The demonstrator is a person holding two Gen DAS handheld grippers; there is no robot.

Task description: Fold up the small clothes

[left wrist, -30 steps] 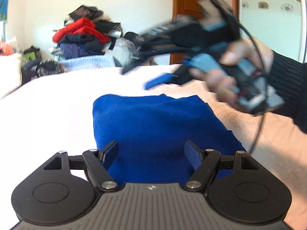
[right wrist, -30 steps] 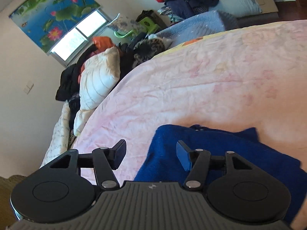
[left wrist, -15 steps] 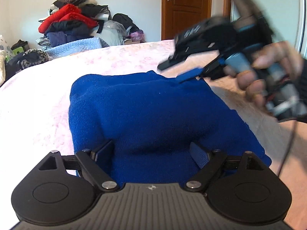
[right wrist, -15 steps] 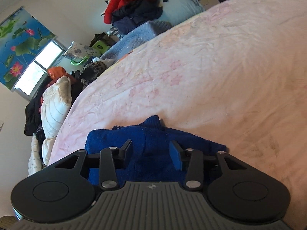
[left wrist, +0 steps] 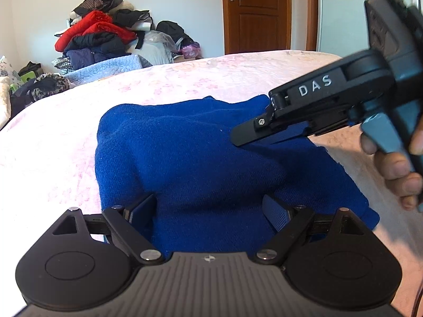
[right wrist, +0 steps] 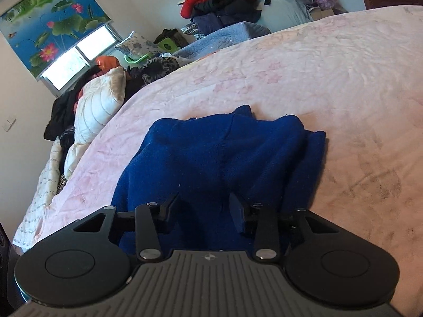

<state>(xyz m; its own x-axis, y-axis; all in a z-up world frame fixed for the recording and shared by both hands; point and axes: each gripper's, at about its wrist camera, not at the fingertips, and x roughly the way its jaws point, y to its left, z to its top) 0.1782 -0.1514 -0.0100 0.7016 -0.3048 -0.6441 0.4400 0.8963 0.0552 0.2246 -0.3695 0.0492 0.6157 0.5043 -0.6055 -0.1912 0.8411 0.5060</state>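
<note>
Your left gripper [left wrist: 208, 211] hangs low over the near edge of the folded blue knit garment [left wrist: 201, 153], jaws spread wide after just opening, cloth between them but not pinched. Your right gripper [right wrist: 205, 208] sits about half open after just closing, garment under its fingers; whether it grips, you cannot tell. The garment lies on the pink floral bedspread [left wrist: 47, 142]. Beyond, a heap of red and dark clothes [left wrist: 97, 37].

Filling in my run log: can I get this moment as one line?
stage: folding | blue garment on pink bedspread | left gripper open over near edge | right gripper closing over garment, not gripping
</note>
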